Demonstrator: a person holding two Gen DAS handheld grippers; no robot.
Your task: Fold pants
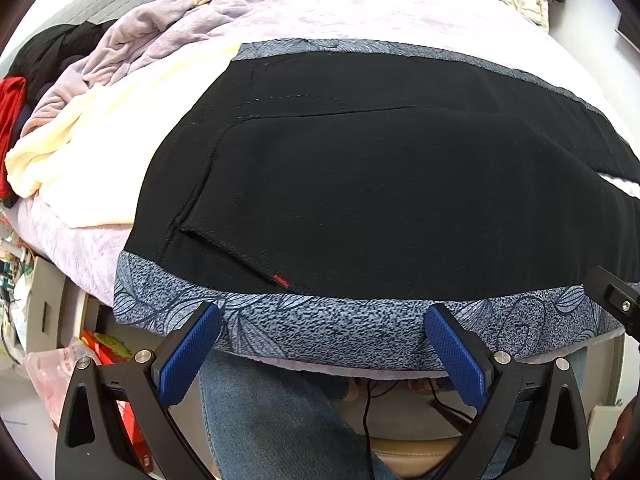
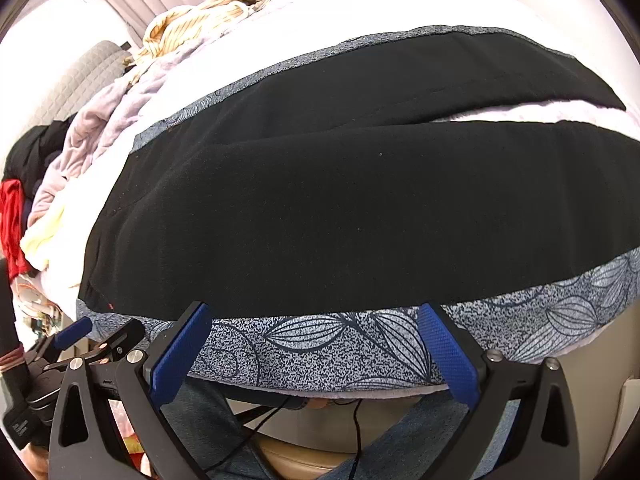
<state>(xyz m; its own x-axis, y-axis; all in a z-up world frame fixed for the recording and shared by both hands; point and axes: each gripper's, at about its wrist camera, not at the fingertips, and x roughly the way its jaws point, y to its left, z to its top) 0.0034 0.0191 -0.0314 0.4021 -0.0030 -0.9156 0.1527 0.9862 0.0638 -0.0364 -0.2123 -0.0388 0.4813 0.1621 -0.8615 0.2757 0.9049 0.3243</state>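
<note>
Black pants [image 1: 360, 184]: spread flat on a blue-grey leaf-print cloth [image 1: 340, 332] over a bed [image 1: 360, 12] with a lilac cover. In the left wrist view they lie at 12 o'clock from the left tool [image 1: 322, 316], just beyond its fingertips and not touching them; the waist end with a slanted pocket opening and a small red stitch sits toward 9 o'clock.

In the right wrist view the pants [image 2: 340, 216] lie at 12 o'clock from the right tool [image 2: 316, 316], their near hem just above the tips. Long axis runs 9 to 3 o'clock, parallel to the bed's near edge; the two legs extend toward 3 o'clock and part there, showing a wedge of lilac cover between them.

Left tool: jaws spread wide, blue pads [image 1: 188, 356] empty. Right tool: jaws spread wide, holding nothing.

Heaped at 9 to 11 o'clock: cream blanket [image 1: 80, 148], lilac blanket [image 1: 132, 48], red garment [image 1: 10, 112].
</note>
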